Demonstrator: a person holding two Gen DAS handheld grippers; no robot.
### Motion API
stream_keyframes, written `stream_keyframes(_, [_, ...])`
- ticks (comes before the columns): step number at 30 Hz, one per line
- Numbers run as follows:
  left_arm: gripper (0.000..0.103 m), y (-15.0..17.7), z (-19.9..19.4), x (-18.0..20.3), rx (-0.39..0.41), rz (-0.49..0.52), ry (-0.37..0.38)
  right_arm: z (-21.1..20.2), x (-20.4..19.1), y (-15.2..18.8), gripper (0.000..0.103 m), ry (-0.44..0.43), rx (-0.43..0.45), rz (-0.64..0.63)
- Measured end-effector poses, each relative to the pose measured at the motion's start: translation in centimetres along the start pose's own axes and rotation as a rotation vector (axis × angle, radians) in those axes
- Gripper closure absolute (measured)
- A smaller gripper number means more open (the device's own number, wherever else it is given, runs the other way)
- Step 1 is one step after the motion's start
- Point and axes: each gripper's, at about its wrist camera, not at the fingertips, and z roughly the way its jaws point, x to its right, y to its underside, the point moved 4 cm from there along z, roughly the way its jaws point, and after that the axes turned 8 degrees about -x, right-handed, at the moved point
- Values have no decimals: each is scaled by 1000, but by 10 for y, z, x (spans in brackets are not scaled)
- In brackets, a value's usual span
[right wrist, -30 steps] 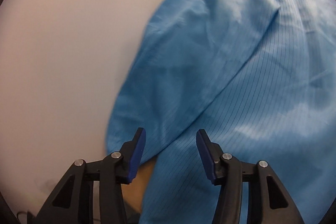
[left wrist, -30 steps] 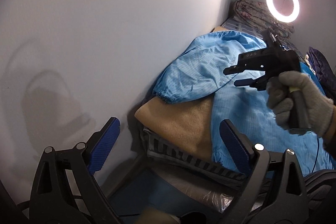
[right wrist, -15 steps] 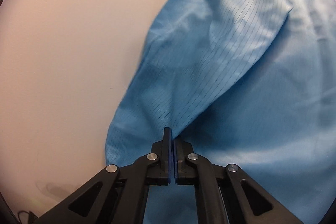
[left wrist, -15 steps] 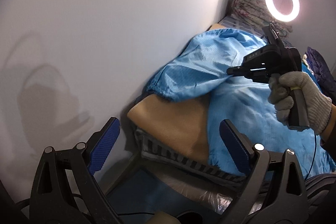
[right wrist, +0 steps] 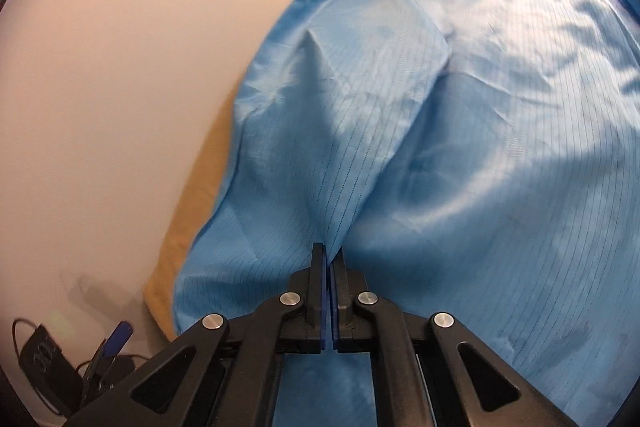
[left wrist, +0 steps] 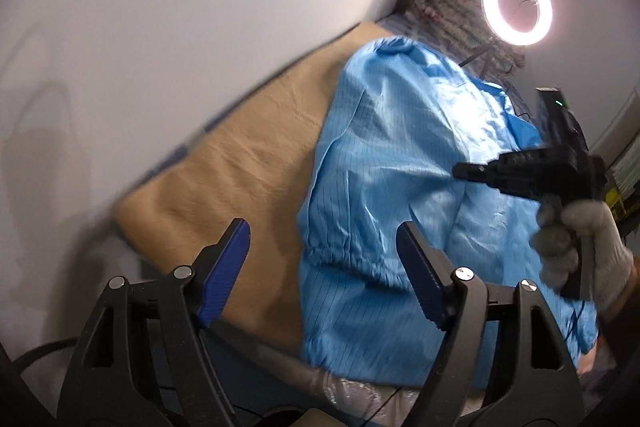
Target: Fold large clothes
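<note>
A large light-blue garment (left wrist: pixel 400 155) with thin dark stripes lies spread on a tan blanket (left wrist: pixel 240 179). Its gathered sleeve cuff (left wrist: pixel 344 259) lies just beyond my left gripper (left wrist: pixel 324 247), whose jaws are closing with the cuff in front of them and nothing pressed by the pads. My right gripper (right wrist: pixel 329 253) is shut on a pinched ridge of the blue garment (right wrist: pixel 480 131) and lifts it off the surface. That same gripper (left wrist: pixel 464 171) shows in the left wrist view, held by a gloved hand (left wrist: pixel 576 243).
A pale wall (left wrist: pixel 160 27) runs along the far side of the blanket. A lit ring light (left wrist: pixel 517 6) stands at the back, with a patterned bundle of cloth (left wrist: pixel 448 11) beside it. Dark clutter and cables (right wrist: pixel 60 359) sit by the wall.
My right gripper shut on a fold of the blue garment and raised it. My left gripper moved in toward the sleeve cuff, and its jaws narrowed a little.
</note>
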Motion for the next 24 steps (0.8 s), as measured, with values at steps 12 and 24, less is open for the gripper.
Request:
stream_keyframes(12, [74, -22, 67, -17, -123, -196, 100, -17, 5, -13, 78, 147, 126, -104])
stream_keyframes(24, [98, -50, 0, 22, 75, 12, 33, 43, -12, -44, 82, 152, 107, -138])
